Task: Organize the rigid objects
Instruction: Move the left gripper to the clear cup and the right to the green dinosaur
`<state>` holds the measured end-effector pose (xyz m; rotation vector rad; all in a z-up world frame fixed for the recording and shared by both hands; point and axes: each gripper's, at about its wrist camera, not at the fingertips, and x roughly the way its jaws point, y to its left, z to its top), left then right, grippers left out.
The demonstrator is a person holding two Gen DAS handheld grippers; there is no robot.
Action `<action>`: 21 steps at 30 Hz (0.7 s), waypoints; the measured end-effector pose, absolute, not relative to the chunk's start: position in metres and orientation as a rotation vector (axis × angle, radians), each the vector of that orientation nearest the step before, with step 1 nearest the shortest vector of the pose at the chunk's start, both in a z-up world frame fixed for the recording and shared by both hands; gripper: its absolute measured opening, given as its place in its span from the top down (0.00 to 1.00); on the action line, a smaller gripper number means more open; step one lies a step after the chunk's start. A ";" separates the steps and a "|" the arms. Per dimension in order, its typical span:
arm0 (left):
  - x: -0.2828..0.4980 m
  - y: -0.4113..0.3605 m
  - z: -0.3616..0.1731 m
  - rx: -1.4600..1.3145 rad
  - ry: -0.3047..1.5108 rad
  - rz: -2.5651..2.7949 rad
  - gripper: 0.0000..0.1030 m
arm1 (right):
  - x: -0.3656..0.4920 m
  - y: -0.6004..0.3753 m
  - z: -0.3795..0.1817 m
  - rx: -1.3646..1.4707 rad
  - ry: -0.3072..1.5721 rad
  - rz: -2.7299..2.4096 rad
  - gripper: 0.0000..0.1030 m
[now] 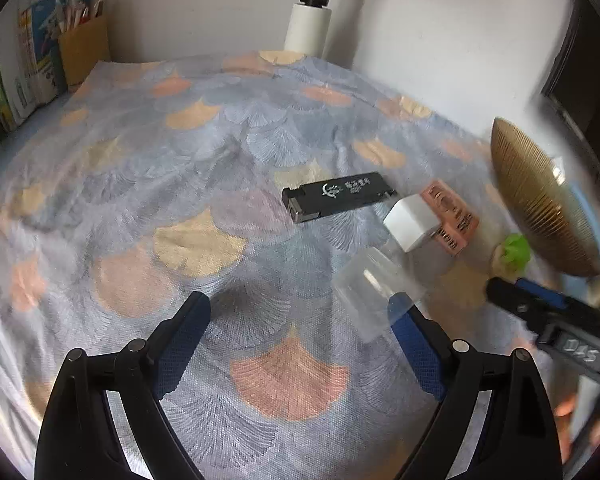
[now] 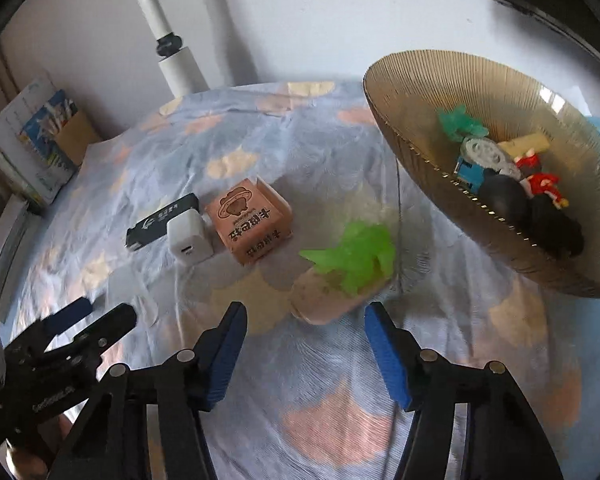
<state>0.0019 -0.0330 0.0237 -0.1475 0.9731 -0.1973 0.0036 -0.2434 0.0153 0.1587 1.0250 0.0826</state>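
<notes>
Patterned cloth covers the desk. Left wrist view: left tool spread wide and empty, a clear plastic cup right by its right finger, black lighter farther off. Right wrist view: right tool also wide, empty, lined up on the green dinosaur. I'd straddle it squarely, pinch gently, then lift to the ribbed bowl.

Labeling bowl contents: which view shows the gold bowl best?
Right wrist: the gold bowl faces the camera, with the toys inside visible. Left wrist shows the bowl only edge-on and blurred, contents hidden.
</notes>
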 end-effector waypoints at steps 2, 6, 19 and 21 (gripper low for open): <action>0.001 -0.033 0.024 -0.151 0.968 -0.206 0.13 | 0.007 -0.239 0.012 0.151 1.026 0.056 0.41; 0.000 -0.037 0.023 -0.138 0.966 -0.232 0.13 | 0.019 -0.237 0.009 0.133 1.011 0.014 0.41; 0.001 -0.049 0.027 -0.145 0.986 -0.325 0.12 | 0.016 -0.252 0.008 0.099 0.951 0.052 0.64; 0.004 -0.049 0.026 -0.173 0.991 -0.308 0.12 | 0.004 -0.257 0.009 0.109 0.954 0.117 0.64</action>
